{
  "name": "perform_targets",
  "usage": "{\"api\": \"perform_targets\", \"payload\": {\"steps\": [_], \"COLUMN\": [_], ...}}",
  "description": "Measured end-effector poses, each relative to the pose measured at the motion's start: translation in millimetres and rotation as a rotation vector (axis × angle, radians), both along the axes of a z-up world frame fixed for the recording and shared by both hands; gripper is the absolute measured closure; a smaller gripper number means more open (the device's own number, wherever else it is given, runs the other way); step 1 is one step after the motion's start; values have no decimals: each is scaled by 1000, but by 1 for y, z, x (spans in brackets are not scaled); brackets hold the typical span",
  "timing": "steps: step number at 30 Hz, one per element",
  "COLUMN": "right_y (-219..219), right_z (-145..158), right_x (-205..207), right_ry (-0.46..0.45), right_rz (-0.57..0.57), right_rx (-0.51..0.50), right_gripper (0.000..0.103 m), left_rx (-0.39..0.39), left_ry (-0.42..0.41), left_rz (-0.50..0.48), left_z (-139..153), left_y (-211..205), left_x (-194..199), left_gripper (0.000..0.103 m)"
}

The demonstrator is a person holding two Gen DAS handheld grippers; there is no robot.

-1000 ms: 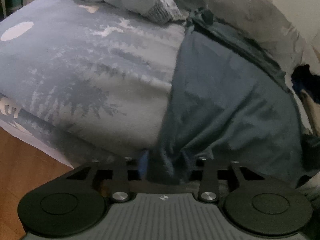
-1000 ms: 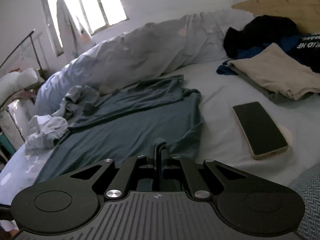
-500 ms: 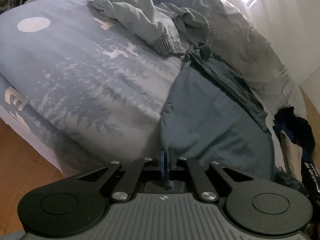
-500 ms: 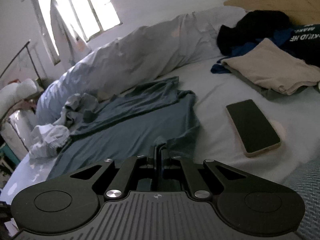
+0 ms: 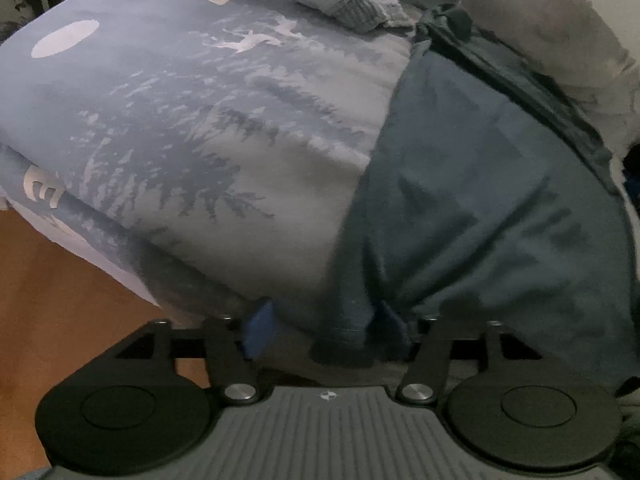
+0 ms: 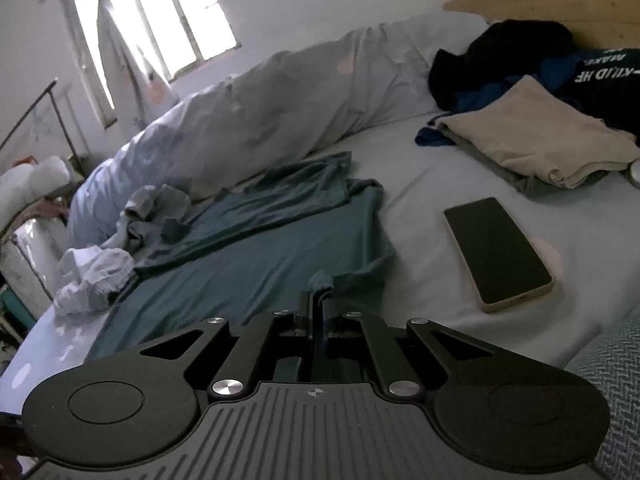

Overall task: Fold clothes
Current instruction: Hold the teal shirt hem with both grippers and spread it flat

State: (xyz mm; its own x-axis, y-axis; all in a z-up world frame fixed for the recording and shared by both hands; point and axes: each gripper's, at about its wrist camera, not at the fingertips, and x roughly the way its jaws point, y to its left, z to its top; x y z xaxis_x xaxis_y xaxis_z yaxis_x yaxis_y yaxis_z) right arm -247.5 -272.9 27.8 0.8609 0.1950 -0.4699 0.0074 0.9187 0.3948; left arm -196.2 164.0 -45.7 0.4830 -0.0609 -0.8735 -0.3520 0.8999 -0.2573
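The bed (image 6: 440, 184) fills both views, with a printed forest-and-moon duvet (image 5: 180, 120) covering its foot and a rumpled pale quilt (image 6: 280, 108) bunched along the far side. Spread across the middle lies the blue-grey shirt (image 6: 256, 248), mostly flat but creased along its far edge, its hem reaching the near edge of the bed.

Beyond it, toward the headboard, a heap of dark clothes (image 6: 500, 60) waits unfolded, and just in front of that sits a folded beige garment (image 6: 528, 136) on top of a grey one. That small stack looks like the only finished work; the shirt in hand has no fold in it yet, and crumpled pale pieces (image 6: 152, 216) near the quilt are untouched too. By this showing the task is in its early part.

A phone (image 6: 496, 252) lies face up on the sheet, near the shirt's right edge but apart from it.

The right gripper (image 6: 316, 312) is pinched tight on a small tuck of the shirt's near edge, which pokes up between its fingers. The left gripper (image 5: 324, 328) is opening, its blue pads spread with the shirt's hem lying loosely between them, not pressed.
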Motion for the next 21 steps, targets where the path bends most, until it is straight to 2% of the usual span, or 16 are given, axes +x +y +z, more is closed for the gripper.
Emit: {"api": "perform_targets", "payload": {"steps": [4,7,9,10,12,13,14,16,18,21], "right_y": [1,4,5,6,7,7,8,10,10,8], "right_z": [0,0,0,0,0,0,0,-1,-2,-2], "right_x": [1,1,1,1,1,1,1,3,4,4], "right_ry": [1,1,1,1,1,2,4,11,17,22], "right_rz": [3,10,14,15,17,20,22,27,27,17], "right_rx": [-3,-11,-15,-17,-19,-18,-18,-19,-19,-11], "right_gripper": [98,97,97,97,97,97,98,97,98,98], "left_rx": [13,16,10,4,-7,-13,-18,-16,-14,-71], "left_ry": [-1,-10,-20,-24,-32,-33,-35,-50,-71,-147], "left_rz": [-1,-1,-13,-15,-18,-19,-20,-31,-32,10], "left_z": [-4,-7,-6,-5,-4,-4,-3,0,6,19], "left_y": [-1,-2,-3,-3,-3,-2,-2,-4,-5,3], "left_x": [1,3,1,0,-1,-2,-3,-5,-8,-16], "left_gripper": [30,30,41,55,65,79,86,92,93,93]}}
